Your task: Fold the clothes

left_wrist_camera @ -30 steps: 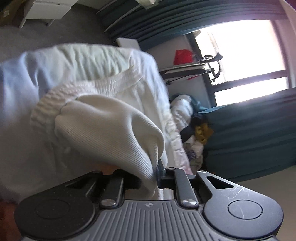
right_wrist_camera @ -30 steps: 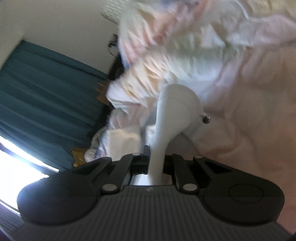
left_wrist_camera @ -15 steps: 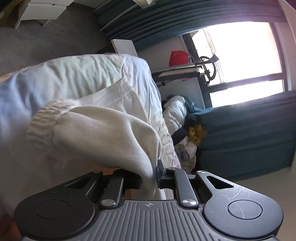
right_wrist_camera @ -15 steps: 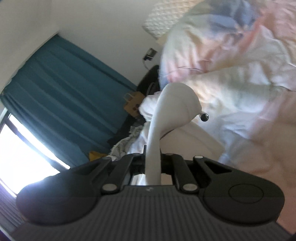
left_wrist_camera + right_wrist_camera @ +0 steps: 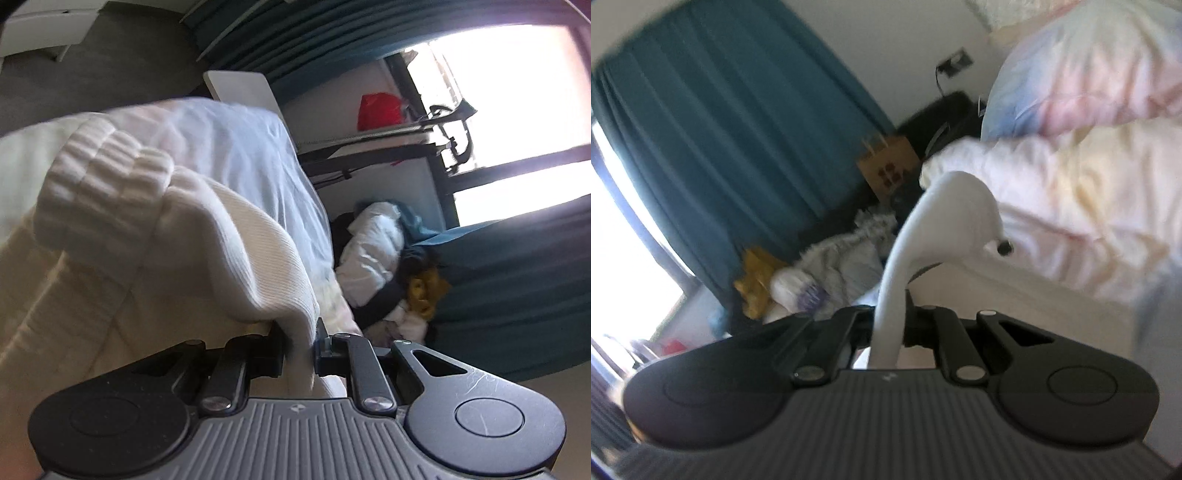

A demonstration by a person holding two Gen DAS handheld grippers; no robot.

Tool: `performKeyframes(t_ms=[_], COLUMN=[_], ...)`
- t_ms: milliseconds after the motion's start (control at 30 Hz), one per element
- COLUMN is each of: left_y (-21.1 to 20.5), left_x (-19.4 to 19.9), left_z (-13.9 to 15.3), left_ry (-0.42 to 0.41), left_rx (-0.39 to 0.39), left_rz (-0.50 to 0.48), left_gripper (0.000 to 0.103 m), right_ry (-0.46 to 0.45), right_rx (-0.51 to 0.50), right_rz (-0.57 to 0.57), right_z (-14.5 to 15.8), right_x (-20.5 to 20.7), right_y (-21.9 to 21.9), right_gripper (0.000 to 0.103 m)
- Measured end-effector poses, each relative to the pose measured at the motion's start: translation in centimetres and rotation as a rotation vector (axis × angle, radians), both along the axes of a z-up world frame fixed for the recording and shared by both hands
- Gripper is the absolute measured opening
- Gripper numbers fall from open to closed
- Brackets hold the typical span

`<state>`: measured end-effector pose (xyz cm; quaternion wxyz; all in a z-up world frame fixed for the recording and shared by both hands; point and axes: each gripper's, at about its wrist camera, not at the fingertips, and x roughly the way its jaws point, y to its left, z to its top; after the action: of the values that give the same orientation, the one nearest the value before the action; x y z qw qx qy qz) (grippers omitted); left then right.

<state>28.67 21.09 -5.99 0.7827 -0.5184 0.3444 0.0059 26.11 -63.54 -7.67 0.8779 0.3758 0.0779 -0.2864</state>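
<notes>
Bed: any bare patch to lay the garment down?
Bare bedding lies right of the right gripper, below the pastel pillow. Both grippers pinch the cream garment. Crowded: the clothes heap by the teal curtain.

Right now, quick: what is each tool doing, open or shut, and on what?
Left tool: shut on the white ribbed garment, near its cuff.
Right tool: shut on a fold of white cloth.
</notes>
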Motion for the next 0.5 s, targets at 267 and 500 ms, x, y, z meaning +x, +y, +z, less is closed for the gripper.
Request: performKeyframes(t_ms=[267, 500], left_y=[-1.9, -1.3], left_x=[9.7, 6.8], left_z=[-5.1, -3.4], left_ry=[0.093, -0.029], left_rx=[0.037, 0.057], left_rz=[-0.014, -0.104], left_gripper=[0.02, 0.063], right_ry=[0.166, 0.068], right_rx=[-0.002, 0.139], right_rz=[0.04, 0.165], right_z=[-5.9, -4.7], right_x=[8.3, 4.3], right_y=[-1.5, -2.4], right_gripper=[0.011, 0.045])
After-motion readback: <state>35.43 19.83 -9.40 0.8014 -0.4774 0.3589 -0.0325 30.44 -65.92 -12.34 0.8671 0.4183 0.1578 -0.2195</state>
